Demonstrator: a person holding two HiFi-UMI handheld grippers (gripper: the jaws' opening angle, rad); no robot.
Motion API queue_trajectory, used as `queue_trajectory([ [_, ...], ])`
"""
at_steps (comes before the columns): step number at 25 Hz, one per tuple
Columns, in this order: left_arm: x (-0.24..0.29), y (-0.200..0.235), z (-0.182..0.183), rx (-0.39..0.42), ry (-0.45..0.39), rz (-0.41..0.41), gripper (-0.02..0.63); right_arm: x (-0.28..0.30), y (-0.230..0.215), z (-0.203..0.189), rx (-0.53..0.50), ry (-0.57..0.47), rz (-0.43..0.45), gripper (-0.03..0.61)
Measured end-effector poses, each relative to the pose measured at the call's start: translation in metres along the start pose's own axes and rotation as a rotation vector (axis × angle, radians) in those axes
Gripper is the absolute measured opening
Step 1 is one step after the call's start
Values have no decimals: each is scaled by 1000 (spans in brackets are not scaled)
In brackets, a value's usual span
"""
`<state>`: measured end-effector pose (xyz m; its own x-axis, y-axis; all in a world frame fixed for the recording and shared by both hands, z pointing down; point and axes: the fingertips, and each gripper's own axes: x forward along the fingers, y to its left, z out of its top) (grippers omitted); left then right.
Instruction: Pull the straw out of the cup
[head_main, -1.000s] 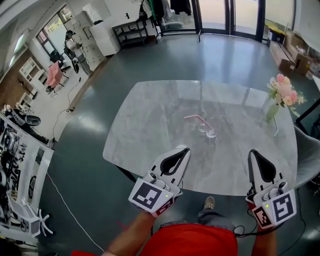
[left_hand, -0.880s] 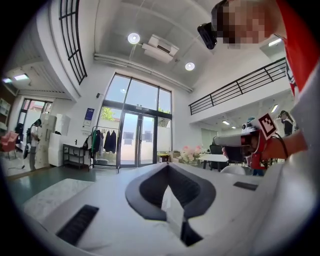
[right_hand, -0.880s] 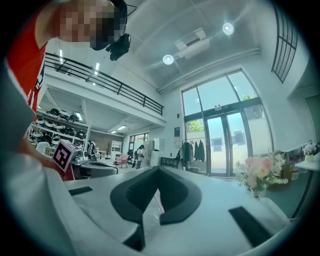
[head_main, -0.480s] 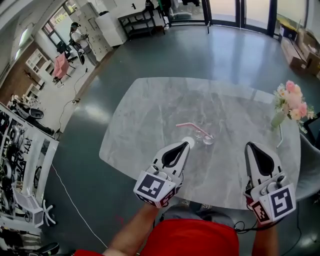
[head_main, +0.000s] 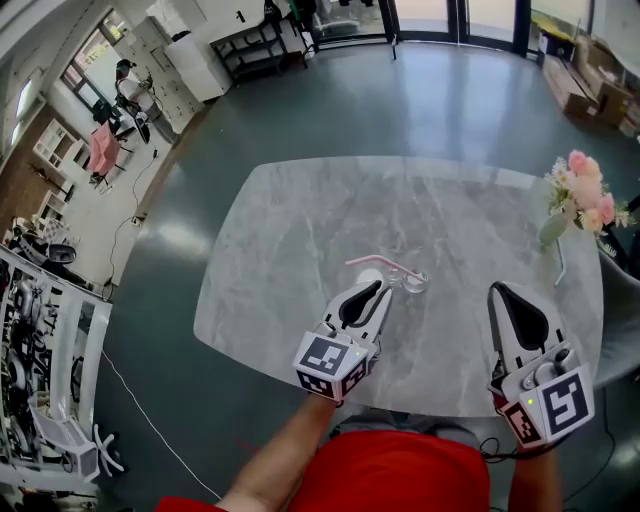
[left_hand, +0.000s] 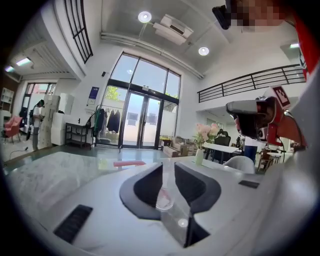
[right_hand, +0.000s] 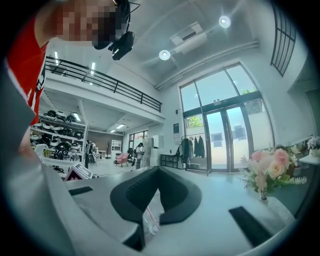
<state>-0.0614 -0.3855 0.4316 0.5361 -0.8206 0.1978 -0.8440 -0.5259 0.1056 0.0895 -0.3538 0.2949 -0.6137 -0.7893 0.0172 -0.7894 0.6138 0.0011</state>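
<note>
A small clear glass cup (head_main: 411, 281) stands on the grey marble table (head_main: 300, 230). A pink bent straw (head_main: 375, 263) sits in it and leans out to the left. My left gripper (head_main: 377, 289) is low over the table just left of the cup, its tips under the straw's free end. Its jaws are opening: the left gripper view shows a narrow gap (left_hand: 168, 167) with nothing gripped and the straw (left_hand: 129, 163) ahead to the left. My right gripper (head_main: 497, 291) hangs to the right of the cup and apart from it, fingertips together (right_hand: 156, 171).
A vase of pink flowers (head_main: 575, 195) stands at the table's far right corner, also seen as the flowers (right_hand: 267, 172) in the right gripper view. A chair edge (head_main: 625, 310) sits at the right. The table's near edge lies under both grippers.
My left gripper has moved forward and down, close to the cup and under the straw, and its jaws have parted a little. The right gripper has shifted slightly forward.
</note>
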Motion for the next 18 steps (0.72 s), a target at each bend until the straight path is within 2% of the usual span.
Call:
queue_trajectory([
  [7,28,13,-25,-98,45,-6,203,-4,-2,-4,-10,27,-33,11],
  [11,47,22,-32,-132,61,2,227,-8,-7,-2,-15,31,-53,10],
  [18,76,31,-34,-130,74,-10,236,-14,-19,-7,-11,44,-93,11],
])
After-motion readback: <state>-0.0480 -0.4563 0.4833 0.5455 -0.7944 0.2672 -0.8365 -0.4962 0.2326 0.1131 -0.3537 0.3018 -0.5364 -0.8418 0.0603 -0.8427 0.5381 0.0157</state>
